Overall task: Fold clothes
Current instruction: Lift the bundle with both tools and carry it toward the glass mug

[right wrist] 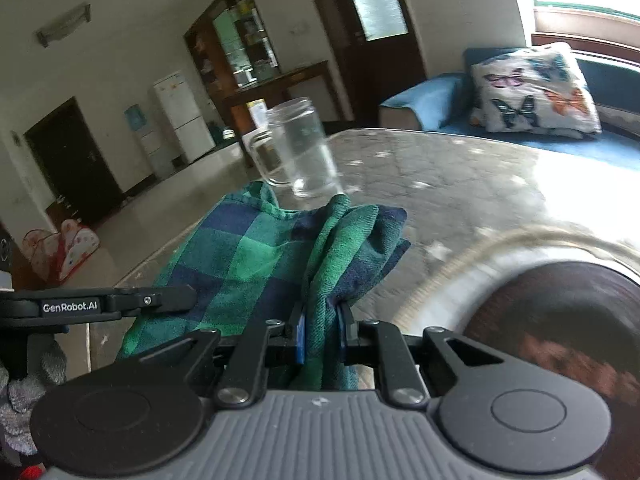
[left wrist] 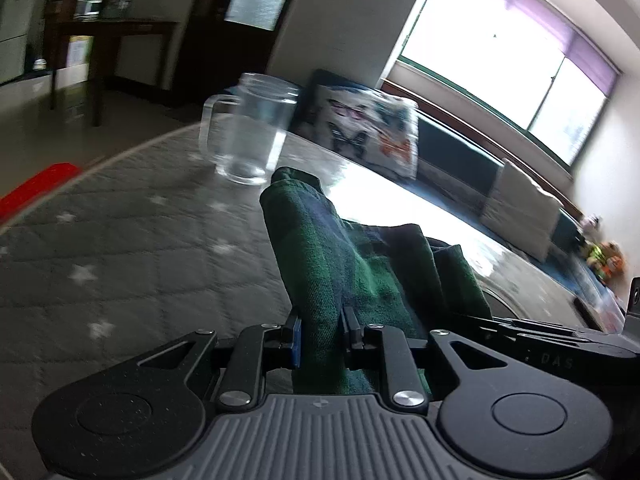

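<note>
A green and navy checked cloth (left wrist: 328,264) is bunched between the fingers of my left gripper (left wrist: 322,330), which is shut on it, above the grey quilted table (left wrist: 120,248). My right gripper (right wrist: 322,332) is shut on another part of the same cloth (right wrist: 256,256), which drapes from its fingers toward the left. The left gripper's body (right wrist: 100,304) shows at the left edge of the right wrist view, close beside the cloth. The right gripper's body (left wrist: 568,340) shows at the right of the left wrist view.
A clear glass mug (left wrist: 250,132) stands on the table just beyond the cloth; it also shows in the right wrist view (right wrist: 298,148). A round dish with a dark inside (right wrist: 560,312) lies at the right. A blue sofa with a butterfly cushion (right wrist: 532,88) is behind the table.
</note>
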Tool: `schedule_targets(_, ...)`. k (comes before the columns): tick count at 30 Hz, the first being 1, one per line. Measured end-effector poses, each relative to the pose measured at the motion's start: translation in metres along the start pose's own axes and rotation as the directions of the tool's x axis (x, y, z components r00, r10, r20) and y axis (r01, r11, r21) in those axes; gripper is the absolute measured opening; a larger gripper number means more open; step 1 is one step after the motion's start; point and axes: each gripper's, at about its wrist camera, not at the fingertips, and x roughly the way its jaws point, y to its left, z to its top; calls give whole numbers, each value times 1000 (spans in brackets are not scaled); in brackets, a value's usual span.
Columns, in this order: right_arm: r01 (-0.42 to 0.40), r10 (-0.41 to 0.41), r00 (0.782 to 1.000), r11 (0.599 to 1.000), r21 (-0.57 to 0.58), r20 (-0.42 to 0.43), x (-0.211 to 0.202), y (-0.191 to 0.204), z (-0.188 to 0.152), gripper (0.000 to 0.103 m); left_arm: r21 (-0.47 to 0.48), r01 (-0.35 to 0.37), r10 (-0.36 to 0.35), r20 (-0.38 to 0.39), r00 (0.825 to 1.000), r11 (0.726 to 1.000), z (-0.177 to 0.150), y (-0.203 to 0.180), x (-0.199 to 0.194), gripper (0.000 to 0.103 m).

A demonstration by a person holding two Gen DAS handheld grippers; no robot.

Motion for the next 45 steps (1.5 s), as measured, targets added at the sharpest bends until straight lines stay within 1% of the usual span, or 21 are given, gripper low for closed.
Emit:
schedule_targets(5, -51, 50, 998, 998, -28, -28, 43, 15, 16, 14, -50, -61, 61, 6, 998, 997, 9, 33, 6, 20)
schedule_targets(9, -67, 65, 997, 997, -32, -45, 70, 23, 17, 15, -81, -95, 95, -3, 995, 992, 11, 52, 14, 21)
schedule_targets(11, -55, 53, 997, 998, -30, -65, 81, 23, 17, 16, -90, -110, 108, -25, 994, 990, 9, 59, 21, 21)
schedule_targets(12, -29, 26, 997, 999, -31, -77, 87, 22, 15, 16, -92, -118, 115, -37, 993, 989, 7, 61, 24, 23)
schedule_targets(13, 9, -12, 996, 999, -41, -84, 91, 22, 13, 19, -92, -123, 119, -43, 992, 988, 4, 63, 25, 27)
schedule_targets(14, 26, -30, 996, 998, -59, -81, 92, 23, 13, 20, -91, -126, 123, -43, 991, 988, 3, 65, 25, 28)
schedule_targets(17, 61, -66, 996, 994, -94, -59, 86, 24, 17, 23, -85, -124, 123, -20, 992, 989, 3, 67, 16, 30)
schedule_targets(19, 77, -80, 997, 990, -119, -21, 81, 27, 24, 24, -73, -123, 124, 6, 992, 990, 8, 65, 11, 36)
schedule_targets(22, 46, -44, 999, 988, -145, 14, 77, 36, 32, 24, -56, -118, 121, 47, 992, 991, 17, 61, 7, 36)
schedule_targets(24, 13, -12, 1000, 987, -163, 10, 83, 43, 35, 24, -45, -116, 119, 70, 990, 992, 23, 58, 5, 34)
schedule_targets(27, -17, 16, 1000, 980, -200, -7, 96, 52, 35, 24, -34, -121, 123, 69, 990, 992, 31, 60, 16, 33)
schedule_targets(29, -32, 27, 999, 974, -222, -23, 105, 57, 34, 24, -30, -116, 118, 64, 991, 993, 34, 63, 25, 30)
schedule_targets(33, -32, 20, 998, 975, -219, -59, 128, 52, 35, 23, -21, -98, 99, 47, 994, 995, 37, 65, 43, 29)
schedule_targets(35, -18, 1, 997, 977, -212, -83, 138, 45, 37, 20, -17, -89, 89, 38, 995, 996, 39, 65, 53, 29)
schedule_targets(37, -19, 1, 996, 981, -193, -95, 140, 36, 36, 15, -13, -86, 86, 27, 996, 996, 39, 64, 60, 29)
schedule_targets(41, -24, 7, 997, 979, -201, -83, 123, 35, 36, 16, -2, -67, 67, 25, 997, 998, 38, 61, 63, 29)
schedule_targets(45, -64, 44, 995, 967, -245, -87, 89, 42, 29, 16, 9, -44, 44, 32, 999, 999, 33, 57, 54, 29)
